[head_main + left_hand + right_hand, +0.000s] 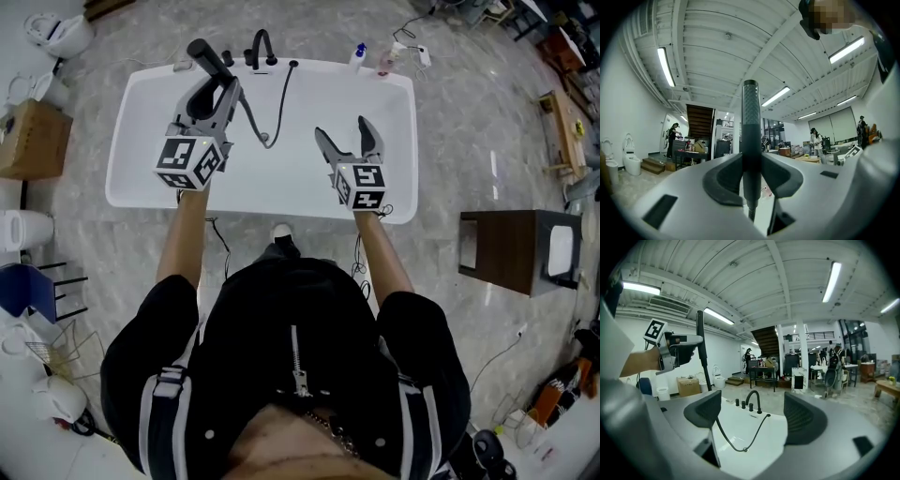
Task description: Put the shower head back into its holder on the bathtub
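Marbled grey floor [469,112] surrounds a glossy white bathtub [127,187] with a thin black hose [284,94] looping inside. The left gripper [217,86] is clamped on the slim black shower head [208,58], held over the far-left rim beside the faucet [262,47]. The right gripper [345,133] hovers mid-tub, jaws apart.

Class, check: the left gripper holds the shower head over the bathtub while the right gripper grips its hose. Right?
Not quite: the right gripper view shows the right gripper open, gripping nothing. The left gripper does hold the shower head over the bathtub.
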`<state>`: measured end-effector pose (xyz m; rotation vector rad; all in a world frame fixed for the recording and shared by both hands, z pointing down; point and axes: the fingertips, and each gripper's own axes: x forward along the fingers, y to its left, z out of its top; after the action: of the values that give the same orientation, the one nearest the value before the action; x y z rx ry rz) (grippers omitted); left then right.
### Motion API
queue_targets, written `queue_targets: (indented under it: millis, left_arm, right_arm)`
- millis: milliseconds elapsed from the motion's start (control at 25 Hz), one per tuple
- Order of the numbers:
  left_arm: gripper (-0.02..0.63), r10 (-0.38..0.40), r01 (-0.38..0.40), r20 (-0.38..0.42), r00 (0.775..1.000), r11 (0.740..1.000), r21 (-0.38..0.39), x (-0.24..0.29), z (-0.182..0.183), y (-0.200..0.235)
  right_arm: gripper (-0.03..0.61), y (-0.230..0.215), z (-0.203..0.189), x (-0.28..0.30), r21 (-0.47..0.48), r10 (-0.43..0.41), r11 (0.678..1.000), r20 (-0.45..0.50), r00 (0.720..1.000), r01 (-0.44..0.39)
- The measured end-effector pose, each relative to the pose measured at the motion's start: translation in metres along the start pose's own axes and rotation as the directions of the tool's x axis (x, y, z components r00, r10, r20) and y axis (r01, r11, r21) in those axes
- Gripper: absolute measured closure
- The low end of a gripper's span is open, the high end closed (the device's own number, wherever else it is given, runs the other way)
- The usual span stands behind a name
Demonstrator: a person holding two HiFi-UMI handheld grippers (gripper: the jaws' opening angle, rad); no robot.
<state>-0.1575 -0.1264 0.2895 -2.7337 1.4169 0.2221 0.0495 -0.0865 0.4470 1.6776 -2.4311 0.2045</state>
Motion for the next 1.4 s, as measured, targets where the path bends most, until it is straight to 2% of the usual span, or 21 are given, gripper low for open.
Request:
queue_targets:
  millis: [360, 760, 1040, 1400]
  left_arm:
    - [0.482, -0.004, 0.004, -0.011, 1.000, 1.000, 0.001, 0.020, -0.005, 0.016]
    - [0.482, 0.071, -0.071, -0.022, 0.997, 0.998, 0.004, 0.010, -0.001, 0.019]
    - [0.482, 0.144, -0.144, -0.006, 0.990, 0.990, -0.004, -0.009, 0.010, 0.024]
    - [0.482, 0.254, -0.254, 0.015, 0.967, 0.967, 0.005, -0.042, 0.028, 0.039]
  right_arm:
    - [0.160, 0.007, -0.006, 0.039, 0.006, 0.048, 0.999, -0.019, 0.999, -0.048]
    - [0.175, 0.043, -0.032, 0.078, -0.029, 0.228, 0.972, -0.084, 0.970, -0.232]
    - [0.176, 0.088, -0.062, 0.101, -0.078, 0.352, 0.926, -0.168, 0.921, -0.369]
    - [0.186, 0.161, -0.097, 0.126, -0.148, 0.500, 0.824, -0.261, 0.826, -0.546]
